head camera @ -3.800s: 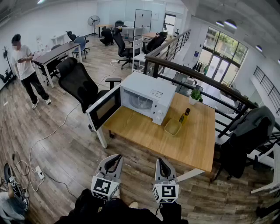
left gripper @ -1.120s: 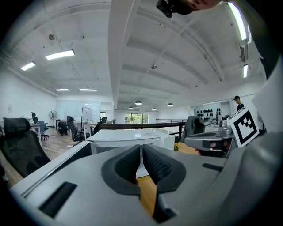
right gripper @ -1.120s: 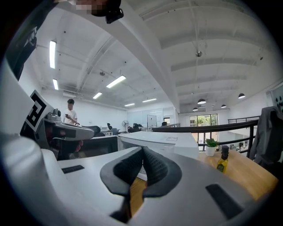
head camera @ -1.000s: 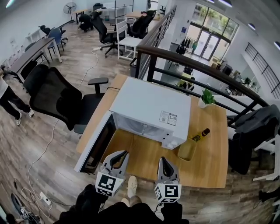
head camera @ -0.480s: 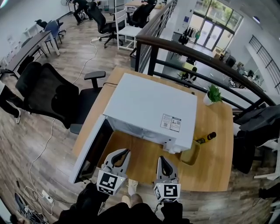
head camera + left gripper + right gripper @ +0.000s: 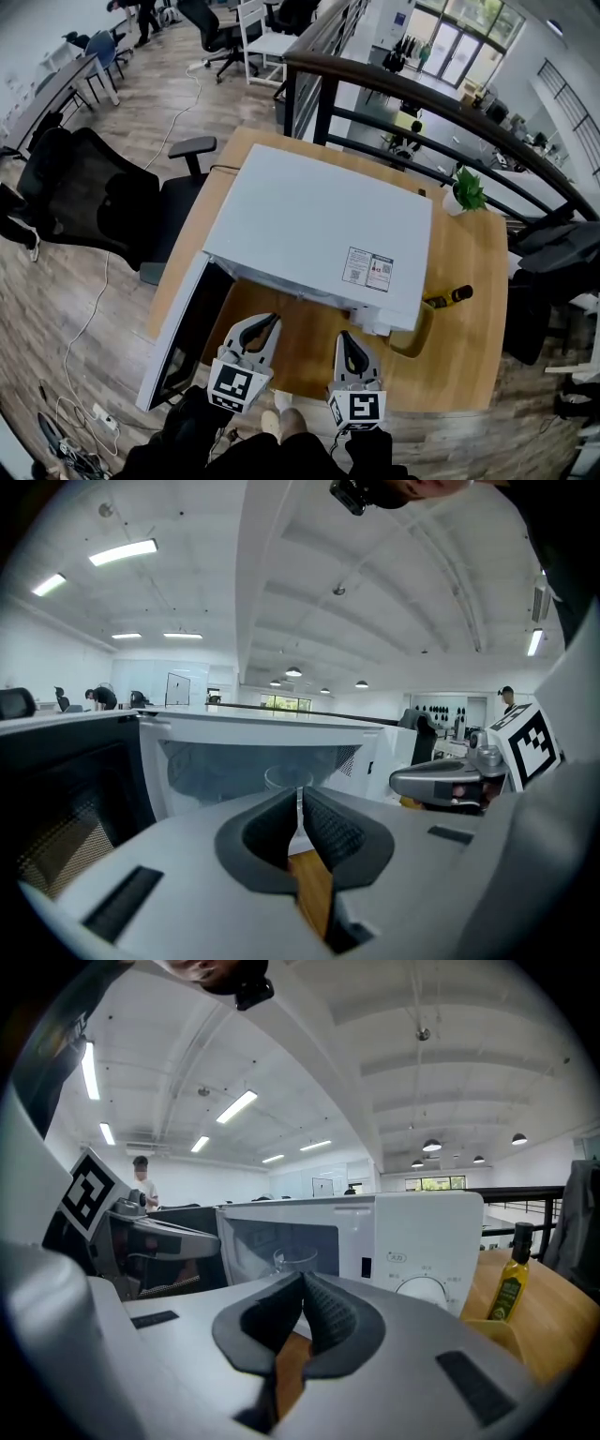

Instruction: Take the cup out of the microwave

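Note:
The white microwave (image 6: 319, 234) stands on the wooden table (image 6: 469, 309) with its door (image 6: 178, 337) swung open to the left. A clear glass cup (image 6: 286, 779) stands inside the cavity; it also shows in the right gripper view (image 6: 292, 1260). In the head view the microwave's top hides it. My left gripper (image 6: 261, 325) and right gripper (image 6: 345, 339) hover side by side in front of the opening, short of it. Both are shut and empty: the left gripper (image 6: 300, 796) and right gripper (image 6: 303, 1279) have their pads together.
A yellow container (image 6: 412, 333) and an oil bottle (image 6: 450, 296) sit right of the microwave, with a potted plant (image 6: 466, 192) at the far corner. A black office chair (image 6: 94, 206) stands left of the table. A dark railing (image 6: 422, 103) runs behind it.
The view has drawn closer over the microwave, which now fills more of the head view. Both grippers have moved forward and down toward its open front, still shut.

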Available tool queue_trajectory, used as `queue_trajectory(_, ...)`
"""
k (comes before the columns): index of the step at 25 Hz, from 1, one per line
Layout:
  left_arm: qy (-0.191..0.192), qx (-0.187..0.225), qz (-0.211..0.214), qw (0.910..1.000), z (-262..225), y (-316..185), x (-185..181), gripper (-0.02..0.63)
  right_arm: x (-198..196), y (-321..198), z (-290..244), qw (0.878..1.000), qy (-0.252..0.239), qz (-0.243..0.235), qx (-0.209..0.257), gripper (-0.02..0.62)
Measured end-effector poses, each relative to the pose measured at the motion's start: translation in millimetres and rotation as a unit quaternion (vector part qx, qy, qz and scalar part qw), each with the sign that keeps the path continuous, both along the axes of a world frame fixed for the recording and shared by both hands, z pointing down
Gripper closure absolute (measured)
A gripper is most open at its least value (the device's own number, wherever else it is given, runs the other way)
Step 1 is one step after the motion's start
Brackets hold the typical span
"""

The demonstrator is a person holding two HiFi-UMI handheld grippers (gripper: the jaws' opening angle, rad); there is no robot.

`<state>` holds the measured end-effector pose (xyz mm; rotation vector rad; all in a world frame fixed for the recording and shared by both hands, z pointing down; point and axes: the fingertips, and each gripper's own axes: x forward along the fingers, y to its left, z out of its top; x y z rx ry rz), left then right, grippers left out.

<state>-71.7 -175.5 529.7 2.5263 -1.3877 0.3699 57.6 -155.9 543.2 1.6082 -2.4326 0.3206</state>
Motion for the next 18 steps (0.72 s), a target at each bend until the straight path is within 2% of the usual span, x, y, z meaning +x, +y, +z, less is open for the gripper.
queue_trajectory(10,0.006,-0.032,0.023,0.9992,37.7,-32.6,14.2,0.563,4.4,-25.8,21.3,1.000,0.003,0.002,-0.018,0.580)
queue_trajectory(13,0.014,-0.043,0.051,0.9977,44.0,-36.2,22.8,0.464,3.4,-29.8,25.0,1.000,0.004,0.002,-0.025,0.580)
queue_trajectory(18,0.008,-0.058,0.084,0.9947,56.8,-45.4,37.2,0.420,4.5,-33.0,32.5,0.999,0.000,-0.001,-0.033,0.580)
